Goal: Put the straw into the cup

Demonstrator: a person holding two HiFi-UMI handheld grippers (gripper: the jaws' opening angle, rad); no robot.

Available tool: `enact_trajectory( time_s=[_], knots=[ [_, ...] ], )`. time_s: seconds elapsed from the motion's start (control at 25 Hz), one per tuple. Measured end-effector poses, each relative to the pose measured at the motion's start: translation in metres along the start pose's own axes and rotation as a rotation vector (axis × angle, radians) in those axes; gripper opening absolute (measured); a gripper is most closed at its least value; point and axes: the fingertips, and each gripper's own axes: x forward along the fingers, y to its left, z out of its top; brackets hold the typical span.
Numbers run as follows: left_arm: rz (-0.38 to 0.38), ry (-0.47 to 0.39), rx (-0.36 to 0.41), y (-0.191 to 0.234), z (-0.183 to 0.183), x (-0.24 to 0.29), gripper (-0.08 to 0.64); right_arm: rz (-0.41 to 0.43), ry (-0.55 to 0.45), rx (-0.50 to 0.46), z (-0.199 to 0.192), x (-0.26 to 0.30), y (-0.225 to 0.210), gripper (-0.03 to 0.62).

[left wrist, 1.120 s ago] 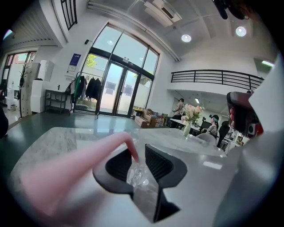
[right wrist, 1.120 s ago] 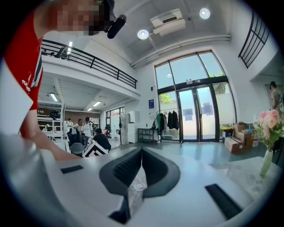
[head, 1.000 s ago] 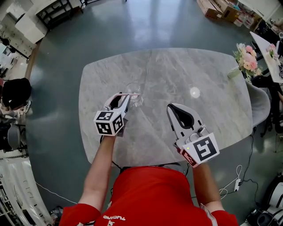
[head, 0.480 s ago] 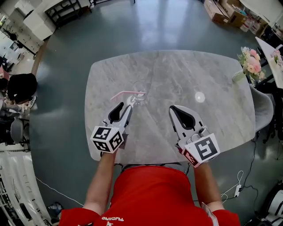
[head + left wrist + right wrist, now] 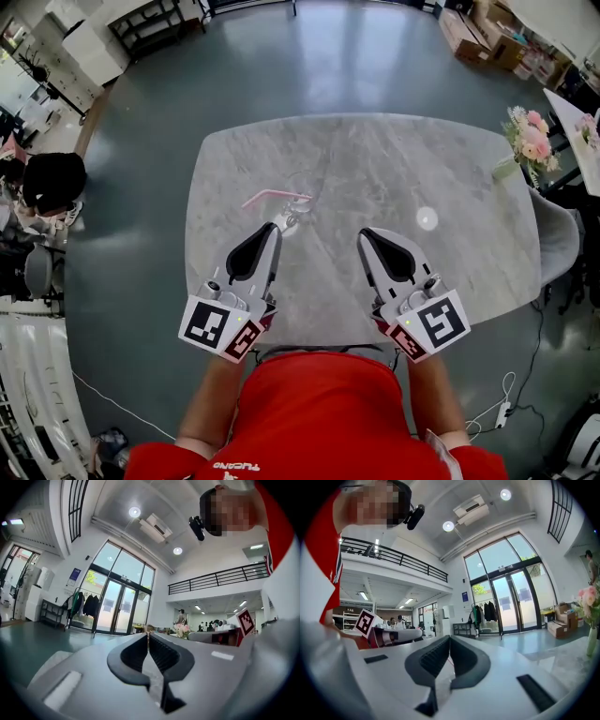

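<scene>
A clear glass cup [image 5: 301, 187] stands on the grey marble table [image 5: 450, 169], left of its middle. A pink straw [image 5: 270, 197] rests with one end in the cup and leans out over the rim to the left. My left gripper [image 5: 275, 228] hovers just in front of the cup, apart from it. Its jaws are closing, almost together, with nothing between them [image 5: 148, 637]. My right gripper [image 5: 363, 234] hangs further right over bare table, shut and holding nothing [image 5: 449, 639]. Neither gripper view shows the cup or the straw.
A vase of pink flowers [image 5: 525, 136] stands at the table's right edge, with a grey chair [image 5: 555, 225] beside it. A bright light reflection [image 5: 427, 219] lies on the tabletop. Shelving and boxes stand on the floor beyond the table.
My left gripper let go of the straw at the cup, drew back toward me and rose, and its jaws came almost together. The straw stays leaning in the cup. The right gripper shifted slightly.
</scene>
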Motion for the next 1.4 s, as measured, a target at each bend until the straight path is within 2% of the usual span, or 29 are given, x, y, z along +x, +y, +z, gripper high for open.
enact_trajectory(
  time_s=[0.16, 0.4, 1.4],
  knots=[
    [-0.029, -0.047, 0.029, -0.016, 0.026, -0.006, 0.006, 0.018, -0.044, -0.002, 0.015, -0.008, 0.009, 0.002],
    [-0.066, -0.053, 0.096, -0.035, 0.041, -0.011, 0.006, 0.036, -0.074, -0.030, 0.028, -0.014, 0.018, 0.002],
    [-0.097, -0.026, 0.096, -0.049, 0.033, -0.012, 0.006, 0.063, -0.055, -0.067, 0.030, -0.015, 0.030, 0.002]
  ],
)
